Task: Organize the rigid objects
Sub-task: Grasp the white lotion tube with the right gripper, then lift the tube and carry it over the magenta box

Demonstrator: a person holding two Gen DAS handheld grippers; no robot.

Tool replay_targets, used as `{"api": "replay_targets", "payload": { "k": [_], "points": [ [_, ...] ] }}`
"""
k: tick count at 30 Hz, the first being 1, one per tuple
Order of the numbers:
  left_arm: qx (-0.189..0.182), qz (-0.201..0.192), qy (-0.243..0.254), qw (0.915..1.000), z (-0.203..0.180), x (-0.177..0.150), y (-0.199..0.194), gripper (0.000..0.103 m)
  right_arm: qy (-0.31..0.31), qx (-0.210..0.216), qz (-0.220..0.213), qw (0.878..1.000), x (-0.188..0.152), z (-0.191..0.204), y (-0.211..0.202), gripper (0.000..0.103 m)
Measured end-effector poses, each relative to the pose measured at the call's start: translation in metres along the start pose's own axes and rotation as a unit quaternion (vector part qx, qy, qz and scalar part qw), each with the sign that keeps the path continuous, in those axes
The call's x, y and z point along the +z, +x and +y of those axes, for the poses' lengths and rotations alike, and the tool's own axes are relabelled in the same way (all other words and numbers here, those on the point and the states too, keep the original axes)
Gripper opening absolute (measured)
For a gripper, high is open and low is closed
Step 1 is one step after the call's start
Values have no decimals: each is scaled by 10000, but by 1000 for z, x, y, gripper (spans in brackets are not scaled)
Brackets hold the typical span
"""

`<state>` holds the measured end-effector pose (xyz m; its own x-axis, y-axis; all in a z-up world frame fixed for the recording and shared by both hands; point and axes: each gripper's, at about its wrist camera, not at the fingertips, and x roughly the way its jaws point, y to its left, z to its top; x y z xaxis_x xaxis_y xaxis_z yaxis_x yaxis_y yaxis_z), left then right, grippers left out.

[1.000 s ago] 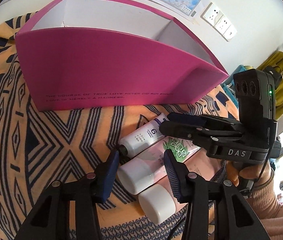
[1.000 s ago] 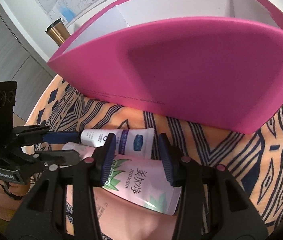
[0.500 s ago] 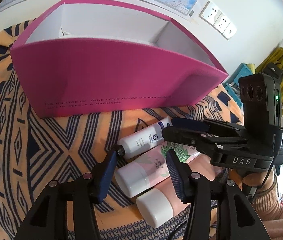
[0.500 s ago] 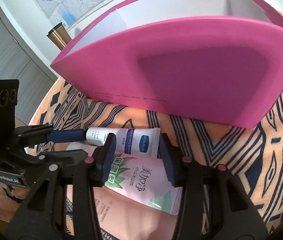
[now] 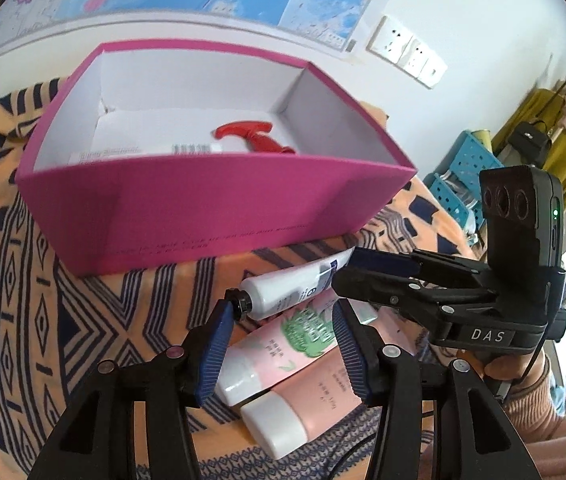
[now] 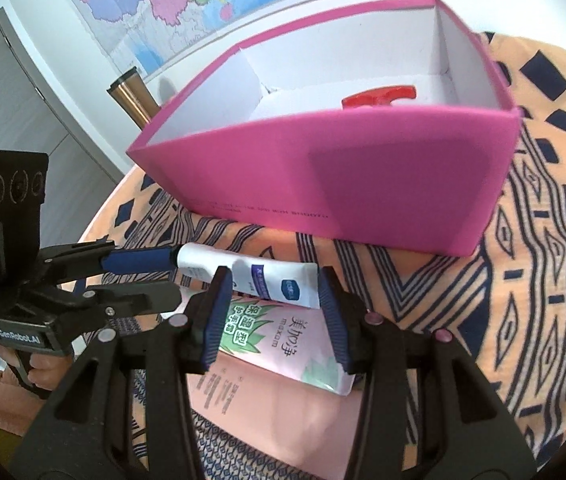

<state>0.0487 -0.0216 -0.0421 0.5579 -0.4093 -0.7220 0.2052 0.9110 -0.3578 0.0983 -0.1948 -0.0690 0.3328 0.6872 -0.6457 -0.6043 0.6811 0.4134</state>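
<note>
Black gripper (image 5: 279, 344) frames – blue ribbed pads, seemingly.

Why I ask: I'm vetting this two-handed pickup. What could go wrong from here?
The leaf-print tube lies against the white tube and on the pink tube, so lifting it may drag either along. The left gripper and right gripper crowd that same tube; their fingers could collide. The pink box's near wall stands tall, so a low carry might hit it.

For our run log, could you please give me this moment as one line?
left hand-held gripper: astride green-pink tube, grip unclear | right hand-held gripper: astride same tube, grip unclear | pink box: red item inside
</note>
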Motion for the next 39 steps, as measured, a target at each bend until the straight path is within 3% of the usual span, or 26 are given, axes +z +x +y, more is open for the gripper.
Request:
{"api": "replay_targets", "payload": {
  "k": [24, 39],
  "points": [
    [-179, -494, 529, 9972, -42, 34, -20, 51, -196, -394, -806, 9958, 21, 9, -65, 48],
    [-179, -674, 647, 9955, -48, 60, -28, 51, -378, -557, -1093, 9917, 46, 10, -78, 48]
  ]
}}
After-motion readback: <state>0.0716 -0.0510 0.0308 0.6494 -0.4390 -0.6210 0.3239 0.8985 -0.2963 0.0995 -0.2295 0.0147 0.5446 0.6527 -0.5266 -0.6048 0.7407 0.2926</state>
